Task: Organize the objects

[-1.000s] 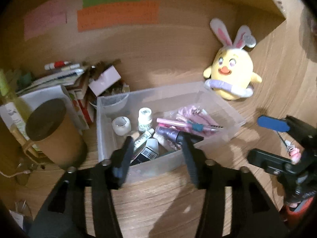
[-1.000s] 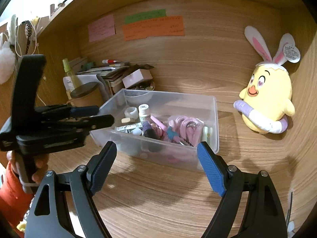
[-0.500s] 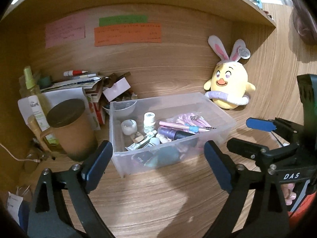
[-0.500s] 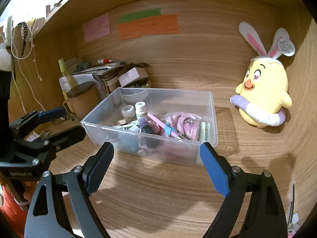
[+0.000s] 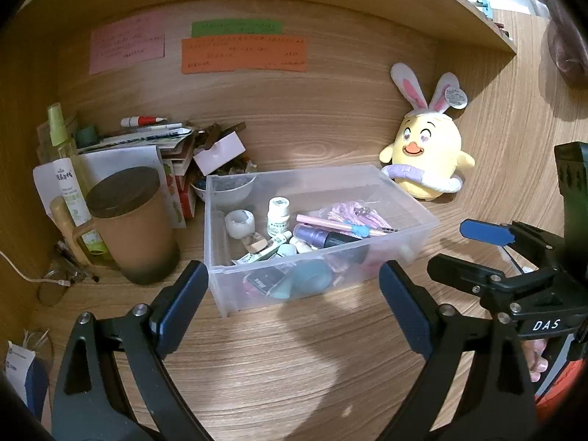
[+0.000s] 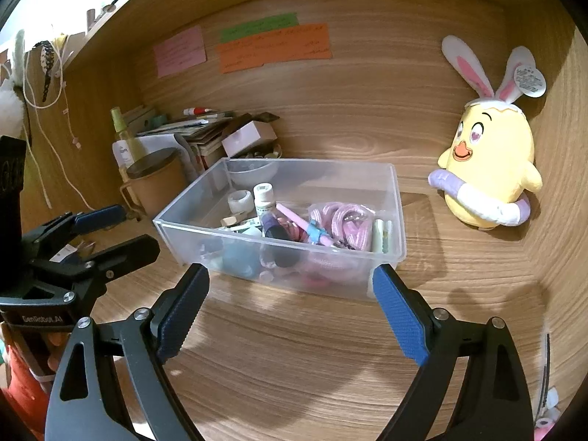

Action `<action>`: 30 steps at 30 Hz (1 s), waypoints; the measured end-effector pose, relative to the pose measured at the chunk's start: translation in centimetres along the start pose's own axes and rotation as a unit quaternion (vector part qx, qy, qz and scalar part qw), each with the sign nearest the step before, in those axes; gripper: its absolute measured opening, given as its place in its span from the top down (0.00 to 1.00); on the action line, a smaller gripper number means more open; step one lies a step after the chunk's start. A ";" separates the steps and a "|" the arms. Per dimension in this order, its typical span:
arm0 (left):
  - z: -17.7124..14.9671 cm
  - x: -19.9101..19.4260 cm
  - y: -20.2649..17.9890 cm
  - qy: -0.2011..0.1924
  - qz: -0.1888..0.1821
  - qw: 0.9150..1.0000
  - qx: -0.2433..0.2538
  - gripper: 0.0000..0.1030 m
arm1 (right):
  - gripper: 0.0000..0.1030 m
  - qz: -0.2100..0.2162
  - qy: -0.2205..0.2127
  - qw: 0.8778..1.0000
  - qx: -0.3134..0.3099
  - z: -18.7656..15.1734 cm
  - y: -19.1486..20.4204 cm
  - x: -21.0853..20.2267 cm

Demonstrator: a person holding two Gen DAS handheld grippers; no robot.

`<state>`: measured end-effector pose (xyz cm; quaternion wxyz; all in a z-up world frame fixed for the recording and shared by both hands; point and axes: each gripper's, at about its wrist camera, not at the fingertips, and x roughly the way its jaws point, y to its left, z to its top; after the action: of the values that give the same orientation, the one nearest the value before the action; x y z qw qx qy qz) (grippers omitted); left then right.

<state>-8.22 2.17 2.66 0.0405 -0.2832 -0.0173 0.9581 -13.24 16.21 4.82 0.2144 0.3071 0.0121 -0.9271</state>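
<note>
Most small things already sit in the clear bin (image 5: 319,235) in the middle of the desk (image 5: 294,349): a white bottle (image 5: 278,216), a roll of tape (image 5: 239,223), a pink cord (image 6: 340,222). What looks left is the heap of papers and boxes (image 5: 176,147) behind the brown mug (image 5: 132,224). Both the left gripper (image 5: 292,308) and the right gripper (image 6: 290,314) hang empty before the bin, fingers spread wide. A second ago the left fingers were narrower and close over the bin; now it has pulled back and opened
</note>
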 end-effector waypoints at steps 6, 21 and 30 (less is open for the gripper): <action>0.0 0.0 -0.1 0.001 -0.001 1.000 -0.001 0.08 | 0.13 0.002 0.001 1.000 0.000 0.0 0.0 0.0; 0.0 -0.1 -0.4 -0.001 -0.003 1.000 0.006 0.07 | 0.13 0.003 0.004 1.000 0.001 -0.1 0.0 0.1; 0.0 0.0 -0.7 -0.005 0.005 1.000 0.006 0.03 | 0.13 0.002 0.008 1.000 0.009 -0.4 0.2 0.2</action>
<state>-8.19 2.82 2.65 0.0377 -0.2781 -0.0106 0.9597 -13.11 16.03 4.37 0.2135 0.3167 0.0049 -0.9242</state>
